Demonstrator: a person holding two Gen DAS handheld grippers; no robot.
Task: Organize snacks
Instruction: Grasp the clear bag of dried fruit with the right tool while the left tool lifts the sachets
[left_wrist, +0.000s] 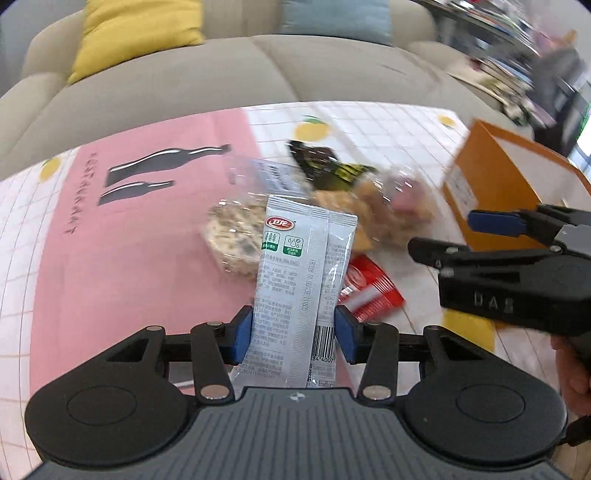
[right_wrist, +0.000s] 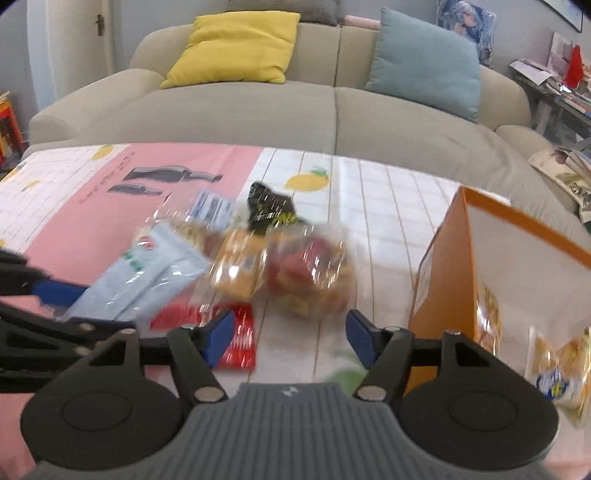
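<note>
While left gripper (left_wrist: 293, 332) pinches grey packet (left_wrist: 303, 280) | right gripper (right_wrist: 290, 334) wide, empty | risk: packet's slick film slipping out ahead of pads

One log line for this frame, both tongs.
left tongs: shut on grey-white packet | right tongs: open, empty | orange box: holds snacks

Grey-white snack packet (left_wrist: 303, 280): red oval logo with white characters near top, two green squares below, barcode at lower right with digits "284 4007"; small print too fine. Other gripper's black body (left_wrist: 495, 299): embossed "DAS".
</note>
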